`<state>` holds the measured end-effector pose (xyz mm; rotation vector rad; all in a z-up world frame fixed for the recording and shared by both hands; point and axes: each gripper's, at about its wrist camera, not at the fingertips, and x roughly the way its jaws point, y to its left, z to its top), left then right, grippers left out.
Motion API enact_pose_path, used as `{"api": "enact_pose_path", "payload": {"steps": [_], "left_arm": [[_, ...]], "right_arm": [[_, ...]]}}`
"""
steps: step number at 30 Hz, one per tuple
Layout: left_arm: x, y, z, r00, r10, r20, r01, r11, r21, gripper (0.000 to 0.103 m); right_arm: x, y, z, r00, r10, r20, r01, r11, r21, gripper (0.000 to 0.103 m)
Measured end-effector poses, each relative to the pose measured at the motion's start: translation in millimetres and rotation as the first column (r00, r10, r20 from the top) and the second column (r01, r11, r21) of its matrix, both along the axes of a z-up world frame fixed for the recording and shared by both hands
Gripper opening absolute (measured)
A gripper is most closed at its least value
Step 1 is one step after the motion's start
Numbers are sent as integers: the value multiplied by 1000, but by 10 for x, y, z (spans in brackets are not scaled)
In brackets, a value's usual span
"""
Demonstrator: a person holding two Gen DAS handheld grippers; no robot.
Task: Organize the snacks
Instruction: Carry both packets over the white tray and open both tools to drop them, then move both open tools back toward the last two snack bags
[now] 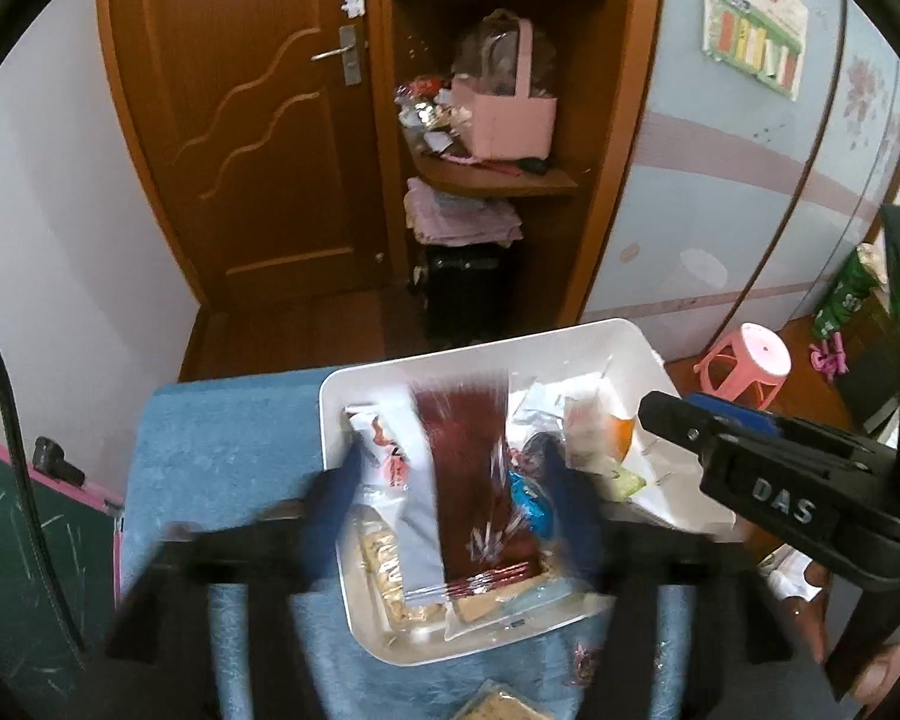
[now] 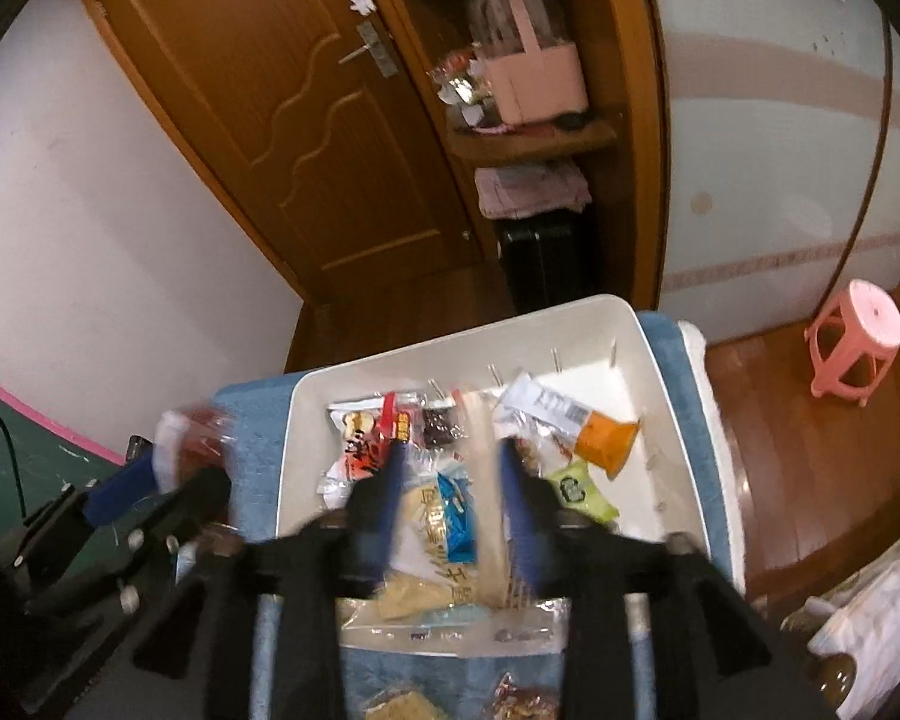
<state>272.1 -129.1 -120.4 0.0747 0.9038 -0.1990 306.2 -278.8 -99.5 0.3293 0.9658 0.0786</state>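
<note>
A white rectangular plastic bin [image 1: 630, 354] rests on a surface covered with a blue towel [image 1: 222, 432]. The left tongs [image 1: 450, 480] stand apart above the bin, with a long dark-red foil snack packet [image 1: 474, 480] between the fingers; contact with the packet cannot be told through the blur. The right tongs [image 2: 450, 468] also stand apart, over a blue-and-white cracker packet [image 2: 450, 516] lying in the bin with other snacks. An orange-and-white packet [image 2: 600, 438] lies nearer the bin's far right wall. A pink plastic stool [image 2: 855, 336] stands on the wooden floor.
</note>
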Motion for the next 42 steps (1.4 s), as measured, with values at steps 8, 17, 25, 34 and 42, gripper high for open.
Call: {"api": "enact_pose_path", "payload": {"steps": [8, 17, 25, 34, 42], "left_arm": [[-151, -28, 33, 999, 18, 46, -20, 998, 55, 87], [-423, 42, 113, 998, 26, 56, -29, 998, 62, 87], [-745, 183, 127, 998, 21, 51, -24, 998, 61, 87], [-1072, 373, -108, 1000, 12, 10, -13, 997, 73, 87], [-1279, 380, -606, 995, -26, -94, 33, 996, 78, 87]], "right_arm": [[-230, -35, 7, 1000, -2, 27, 3, 1000, -24, 47], [-604, -55, 100, 998, -37, 60, 40, 998, -53, 47], [-949, -27, 121, 996, -68, 56, 71, 996, -58, 47], [-1325, -30, -17, 995, -102, 23, 103, 992, -79, 47], [-1548, -42, -490, 986, -133, -97, 128, 990, -55, 47]]}}
